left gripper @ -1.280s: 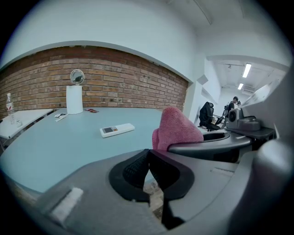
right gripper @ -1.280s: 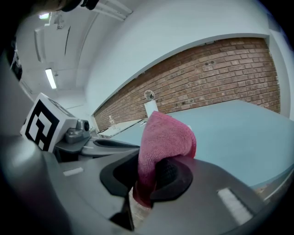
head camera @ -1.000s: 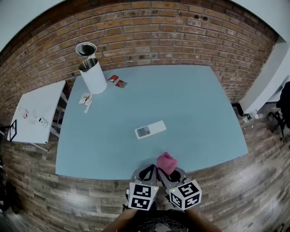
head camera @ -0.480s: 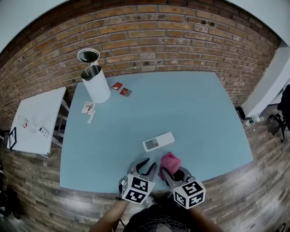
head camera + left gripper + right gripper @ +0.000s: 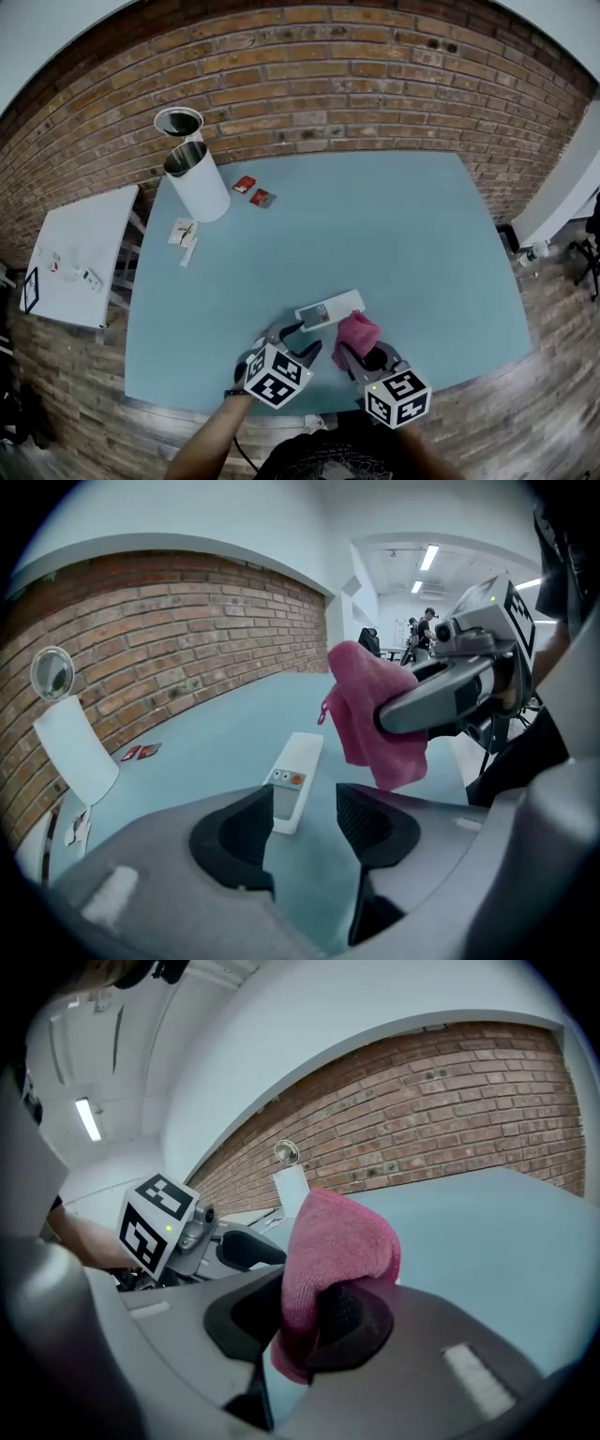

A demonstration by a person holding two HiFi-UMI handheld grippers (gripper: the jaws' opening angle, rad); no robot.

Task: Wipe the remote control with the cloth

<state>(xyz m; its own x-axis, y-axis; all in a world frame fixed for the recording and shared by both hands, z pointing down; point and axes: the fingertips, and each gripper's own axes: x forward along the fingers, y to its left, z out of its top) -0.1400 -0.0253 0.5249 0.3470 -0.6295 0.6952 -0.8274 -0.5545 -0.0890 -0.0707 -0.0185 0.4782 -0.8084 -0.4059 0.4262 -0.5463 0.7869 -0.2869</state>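
Remote control [image 5: 330,308] is noted flat on the table [image 5: 403,225], lengthwise just ahead of the left gripper [image 5: 300,339], whose empty jaws have just been opening; cloth [image 5: 354,330] is pinched in right gripper [image 5: 361,356]

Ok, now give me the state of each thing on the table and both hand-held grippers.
Remote control: flat on the table, buttons up.
Cloth: bunched, clamped in the right hand-held gripper.
Right hand-held gripper: shut on the cloth.
Left hand-held gripper: jaws apart, just been opening, nothing between them.
White bin: upright, top open.
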